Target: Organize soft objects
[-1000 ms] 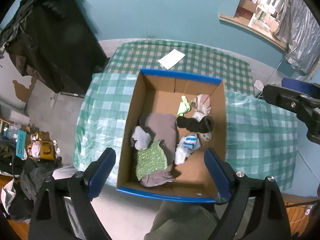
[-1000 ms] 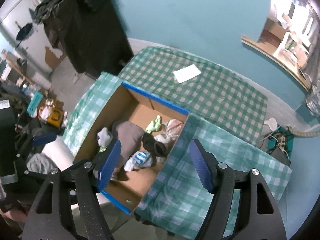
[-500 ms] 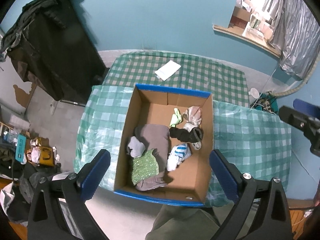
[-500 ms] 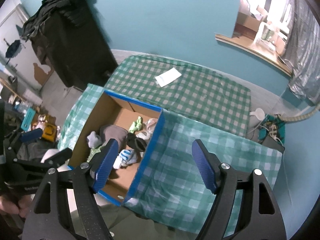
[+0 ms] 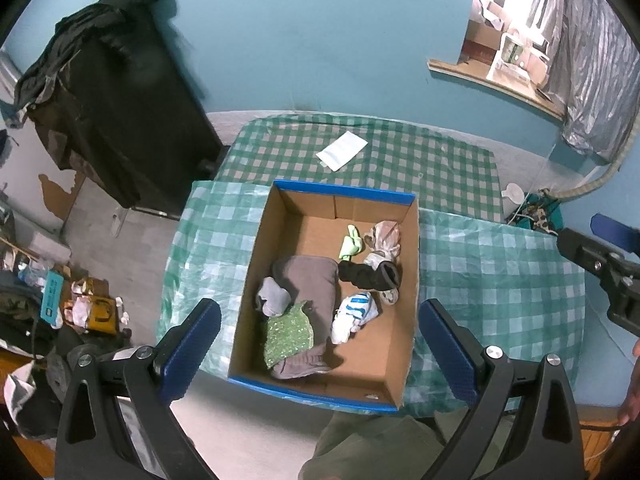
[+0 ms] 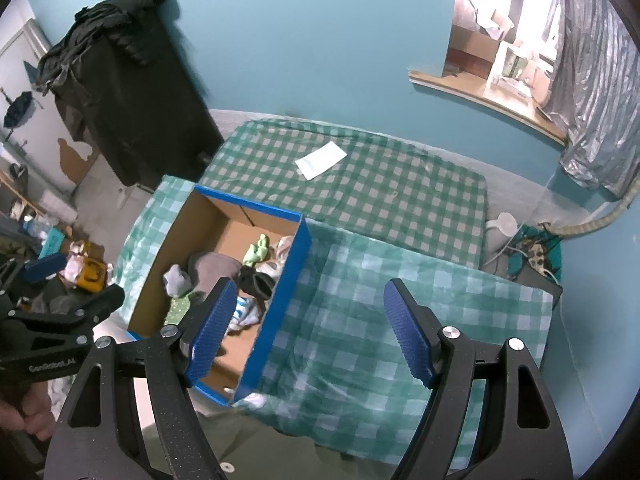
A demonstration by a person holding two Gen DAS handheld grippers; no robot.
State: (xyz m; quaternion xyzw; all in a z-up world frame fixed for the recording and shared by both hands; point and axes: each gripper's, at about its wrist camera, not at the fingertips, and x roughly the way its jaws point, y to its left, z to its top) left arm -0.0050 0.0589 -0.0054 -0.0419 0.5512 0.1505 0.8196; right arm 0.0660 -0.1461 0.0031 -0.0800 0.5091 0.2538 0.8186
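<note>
A cardboard box with blue rims (image 5: 344, 193) (image 6: 298, 264) stands on a green checked tablecloth. Inside lie a folded grey garment (image 5: 310, 280), a sparkly green cloth (image 5: 288, 334), a grey sock (image 5: 272, 300), a black sock (image 5: 370, 274), a blue-striped white sock (image 5: 354, 314), a lime-green sock (image 5: 351, 243) and a pinkish bundle (image 5: 384, 236). My left gripper (image 5: 320, 344) is open and empty, high above the box. My right gripper (image 6: 310, 324) is open and empty, high above the box's right wall and the cloth.
A white paper (image 5: 342, 150) lies on the far part of the table (image 5: 440, 160). A black cloth-covered cabinet (image 5: 116, 120) stands at the left. Clutter (image 5: 80, 304) covers the floor at the left. Cables (image 6: 532, 248) lie on the floor at the right.
Both grippers have risen and drawn back from the box, which looks smaller now. The right gripper has also shifted right, over the tablecloth. The things in the box have not moved.
</note>
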